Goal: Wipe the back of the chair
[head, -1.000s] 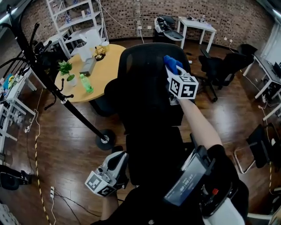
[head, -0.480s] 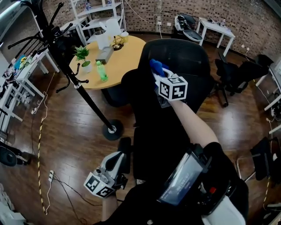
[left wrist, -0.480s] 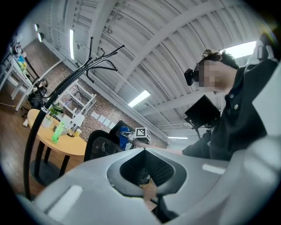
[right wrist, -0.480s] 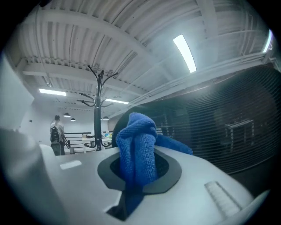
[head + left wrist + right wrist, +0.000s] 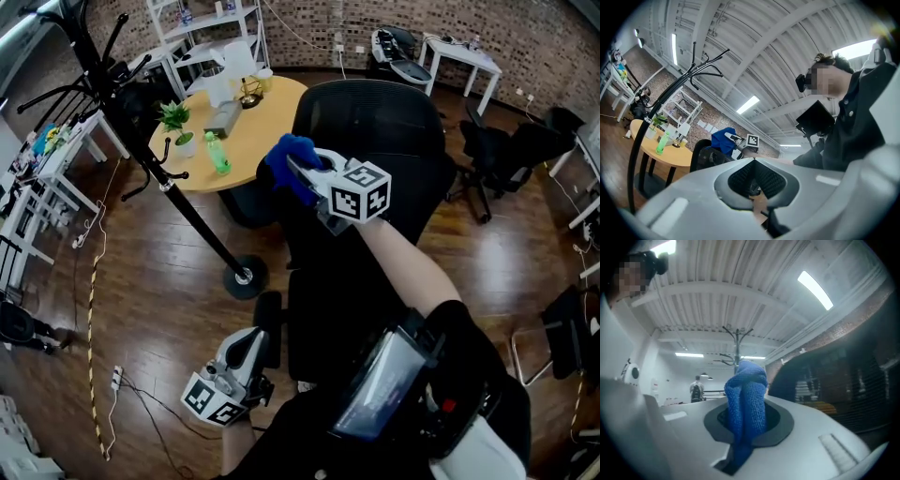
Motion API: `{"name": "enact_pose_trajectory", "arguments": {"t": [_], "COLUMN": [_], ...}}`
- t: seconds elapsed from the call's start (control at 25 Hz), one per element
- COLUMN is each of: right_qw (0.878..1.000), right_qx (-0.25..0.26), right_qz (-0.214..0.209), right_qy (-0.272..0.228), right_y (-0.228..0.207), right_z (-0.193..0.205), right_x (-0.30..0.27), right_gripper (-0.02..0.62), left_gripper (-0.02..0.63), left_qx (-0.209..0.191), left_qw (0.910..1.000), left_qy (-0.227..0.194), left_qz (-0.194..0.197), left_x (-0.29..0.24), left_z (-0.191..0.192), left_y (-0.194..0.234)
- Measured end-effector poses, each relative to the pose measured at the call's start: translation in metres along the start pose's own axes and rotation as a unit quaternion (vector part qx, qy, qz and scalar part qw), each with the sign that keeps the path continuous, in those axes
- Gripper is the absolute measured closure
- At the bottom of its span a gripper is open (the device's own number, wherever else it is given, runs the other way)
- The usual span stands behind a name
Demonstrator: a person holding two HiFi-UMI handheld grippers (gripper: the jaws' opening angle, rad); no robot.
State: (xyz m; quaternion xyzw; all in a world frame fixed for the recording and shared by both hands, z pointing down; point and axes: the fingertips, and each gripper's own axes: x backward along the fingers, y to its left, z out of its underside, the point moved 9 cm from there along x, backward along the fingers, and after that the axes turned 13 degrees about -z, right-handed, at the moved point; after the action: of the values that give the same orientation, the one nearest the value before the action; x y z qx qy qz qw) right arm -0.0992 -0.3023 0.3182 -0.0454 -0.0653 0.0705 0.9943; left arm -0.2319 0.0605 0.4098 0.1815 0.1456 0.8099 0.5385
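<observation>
The black mesh chair back stands upright straight ahead of me, its seat below it. My right gripper is shut on a bunched blue cloth, held at the left edge of the chair back. In the right gripper view the cloth sticks up between the jaws and the dark mesh fills the right side. My left gripper hangs low beside the seat, shut and holding nothing. From the left gripper view, the cloth shows against the chair back.
A black coat stand leans across the left, its base near the chair. Behind it a round wooden table carries a green bottle and a small plant. Other office chairs stand at the right.
My right gripper has carried the blue cloth leftward across the chair back, from its upper right part to its left edge. The left gripper has stayed low.
</observation>
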Motion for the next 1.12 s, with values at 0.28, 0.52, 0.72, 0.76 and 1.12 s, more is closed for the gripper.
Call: {"name": "enact_pose_trajectory", "arguments": {"t": [0.28,0.52,0.72,0.76,1.12], "right_qw": [0.976,0.954,0.931,0.924,0.872], "right_qx": [-0.086,-0.113,-0.118,-0.12,-0.077], "right_qz": [0.2,0.274,0.341,0.36,0.477], "right_qy": [0.003,-0.038,-0.051,-0.055,-0.074], "right_y": [-0.077,-0.104,-0.112,-0.114,-0.105], "right_z": [0.034,0.041,0.036,0.036,0.001], "right_x": [0.085,0.177,0.249,0.266,0.363], "right_gripper": [0.566,0.566,0.566,0.566,0.566], "left_gripper": [0.603,0.603,0.603,0.603,0.603], "left_qx": [-0.004,-0.009,-0.015,-0.015,-0.007], "left_qw": [0.9998,0.9979,0.9943,0.9935,0.9882], "left_qy": [0.019,0.051,0.073,0.077,0.095], "left_qz": [0.006,0.038,0.076,0.082,0.12], "left_x": [-0.01,-0.033,-0.058,-0.062,-0.087], "left_z": [0.006,0.014,0.019,0.021,0.032], "left_y": [-0.011,-0.025,-0.043,-0.046,-0.063]}}
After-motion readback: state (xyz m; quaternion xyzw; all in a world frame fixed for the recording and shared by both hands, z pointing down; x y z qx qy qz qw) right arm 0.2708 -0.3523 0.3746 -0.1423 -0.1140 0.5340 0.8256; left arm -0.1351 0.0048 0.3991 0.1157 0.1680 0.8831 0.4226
